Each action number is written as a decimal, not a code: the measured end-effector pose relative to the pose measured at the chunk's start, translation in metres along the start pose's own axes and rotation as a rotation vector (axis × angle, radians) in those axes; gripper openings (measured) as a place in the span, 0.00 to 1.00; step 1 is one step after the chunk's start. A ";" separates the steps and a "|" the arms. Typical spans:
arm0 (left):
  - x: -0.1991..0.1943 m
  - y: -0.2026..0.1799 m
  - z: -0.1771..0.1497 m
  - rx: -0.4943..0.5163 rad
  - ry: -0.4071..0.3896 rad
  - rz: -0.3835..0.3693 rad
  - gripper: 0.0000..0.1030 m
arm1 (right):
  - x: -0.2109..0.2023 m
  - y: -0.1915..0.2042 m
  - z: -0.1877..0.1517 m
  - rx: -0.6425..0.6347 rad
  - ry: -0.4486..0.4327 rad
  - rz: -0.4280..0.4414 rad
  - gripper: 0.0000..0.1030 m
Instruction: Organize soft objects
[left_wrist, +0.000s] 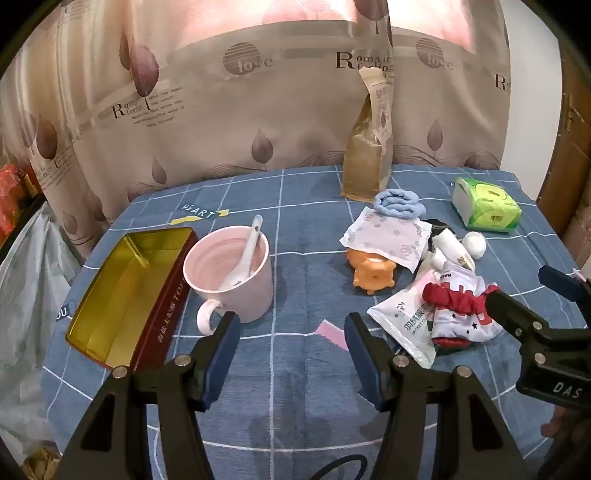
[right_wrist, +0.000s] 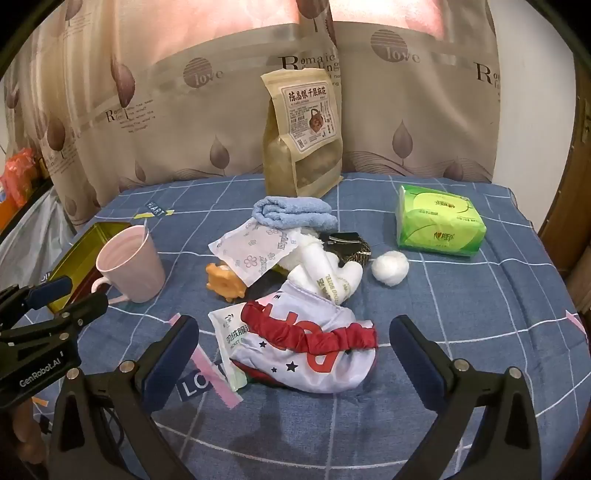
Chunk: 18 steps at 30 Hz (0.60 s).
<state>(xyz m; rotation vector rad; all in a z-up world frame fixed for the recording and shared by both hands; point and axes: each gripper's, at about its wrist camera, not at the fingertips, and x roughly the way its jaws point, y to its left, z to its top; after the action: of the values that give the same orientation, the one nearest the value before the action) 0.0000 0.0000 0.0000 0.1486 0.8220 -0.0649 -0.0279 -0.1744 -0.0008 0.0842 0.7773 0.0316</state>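
The soft things lie heaped mid-desk (right_wrist: 480, 295), the white pouch (right_wrist: 314, 350) nearest. The right hand-held gripper (right_wrist: 295, 354) hangs spread wide, straddling it, likely to grab it. The left hand-held gripper (left_wrist: 291, 354) waits spread and empty beside the mug (left_wrist: 236, 273).

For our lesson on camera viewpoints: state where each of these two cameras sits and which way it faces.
Left wrist: sits behind the open left tool, angled down at the pink mug and gold tin; the right tool enters at the right edge.
Right wrist: sits behind the open right tool, angled down at the white-and-red cloth bag; the left tool enters at the left.
Shared: mug, blue towel, green tissue pack.
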 end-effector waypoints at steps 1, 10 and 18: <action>0.000 0.000 0.000 -0.001 0.000 0.001 0.58 | 0.000 0.000 0.000 -0.001 0.006 -0.002 0.99; 0.002 0.001 0.001 0.002 0.003 -0.008 0.58 | -0.001 0.004 0.000 -0.012 0.001 -0.002 0.99; 0.002 -0.003 -0.001 0.010 0.007 -0.013 0.58 | -0.002 0.006 -0.001 -0.021 0.003 -0.006 0.99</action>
<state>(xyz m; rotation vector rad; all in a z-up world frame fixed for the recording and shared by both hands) 0.0004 -0.0025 -0.0022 0.1532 0.8293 -0.0804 -0.0304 -0.1687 0.0005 0.0620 0.7798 0.0338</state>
